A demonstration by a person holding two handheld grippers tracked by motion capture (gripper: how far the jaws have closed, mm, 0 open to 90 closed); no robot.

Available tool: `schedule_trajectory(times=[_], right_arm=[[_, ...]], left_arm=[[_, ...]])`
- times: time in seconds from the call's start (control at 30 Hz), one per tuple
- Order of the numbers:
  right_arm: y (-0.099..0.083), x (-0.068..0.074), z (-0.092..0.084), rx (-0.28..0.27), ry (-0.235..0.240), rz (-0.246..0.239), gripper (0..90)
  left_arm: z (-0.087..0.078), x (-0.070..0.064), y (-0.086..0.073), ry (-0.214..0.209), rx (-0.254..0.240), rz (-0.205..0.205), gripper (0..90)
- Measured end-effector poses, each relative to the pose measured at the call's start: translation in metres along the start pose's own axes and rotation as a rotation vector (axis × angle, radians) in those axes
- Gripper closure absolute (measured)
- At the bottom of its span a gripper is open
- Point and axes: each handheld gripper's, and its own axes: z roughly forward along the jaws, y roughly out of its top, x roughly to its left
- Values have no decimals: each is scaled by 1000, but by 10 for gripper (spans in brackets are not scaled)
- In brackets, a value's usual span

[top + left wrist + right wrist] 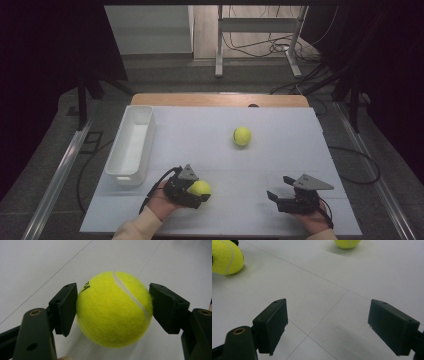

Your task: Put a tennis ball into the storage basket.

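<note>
L tongs (113, 310) clamped on tennis ball (114, 308), R tongs (328, 327) agape, empty

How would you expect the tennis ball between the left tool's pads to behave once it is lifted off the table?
The tennis ball is round, so it would probably roll away if released on the flat table. Its fuzzy felt should keep it from slipping against the left tool's pads, which press on opposite sides. It seems light and slightly springy, so a firm grip is unlikely to harm it.
</note>
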Motion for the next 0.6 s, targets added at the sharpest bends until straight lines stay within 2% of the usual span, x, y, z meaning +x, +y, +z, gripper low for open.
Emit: schedule_trajectory(times=[0.17, 0.6], right_arm=[[0, 0, -1, -3, 0, -1, 168], [1, 0, -2, -14, -12, -3, 169]], left_arm=[[-7, 1, 1, 6, -22, 2, 272], [-24, 7, 1, 21, -93, -24, 272]])
